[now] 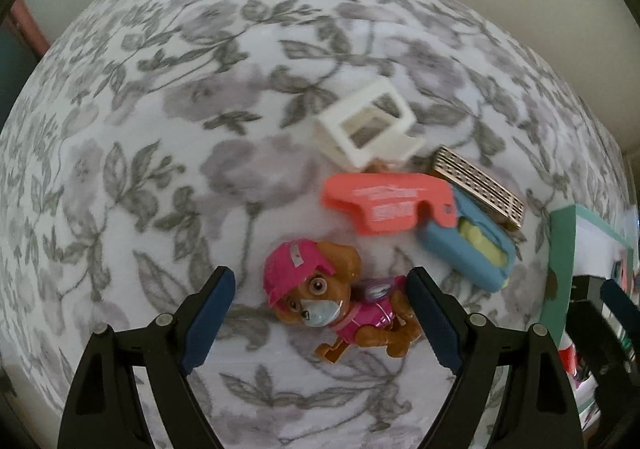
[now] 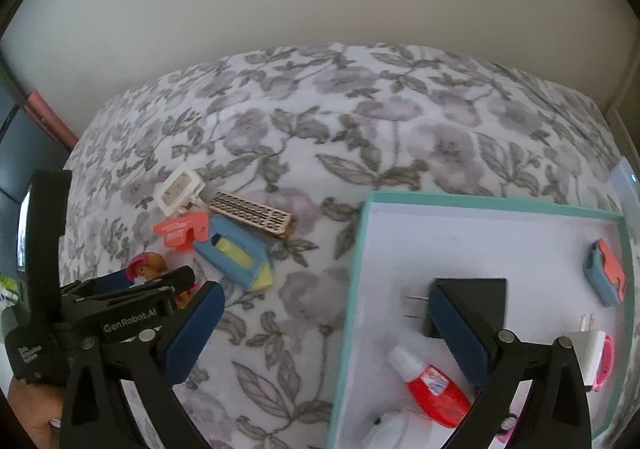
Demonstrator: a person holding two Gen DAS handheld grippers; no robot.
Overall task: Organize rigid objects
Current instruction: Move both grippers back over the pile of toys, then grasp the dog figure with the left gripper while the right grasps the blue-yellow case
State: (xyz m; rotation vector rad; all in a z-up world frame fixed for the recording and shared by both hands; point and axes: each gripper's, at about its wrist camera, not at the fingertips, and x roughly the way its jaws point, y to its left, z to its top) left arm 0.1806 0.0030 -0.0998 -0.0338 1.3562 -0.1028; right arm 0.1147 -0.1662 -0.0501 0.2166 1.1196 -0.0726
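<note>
The toy dog (image 1: 332,301) lies on its side between the wide-open pads of the left gripper (image 1: 322,323), untouched. It looks like light, hard, glossy plastic, likely slippery; the pink torso seems a better place to pinch than the round capped head. The right gripper (image 2: 332,333) also stands open and empty, over the edge of the teal-rimmed tray (image 2: 360,249). Everything rests on a soft floral bedspread (image 1: 160,169) that may give underneath, with a plain pale wall (image 2: 320,1) behind.
</note>
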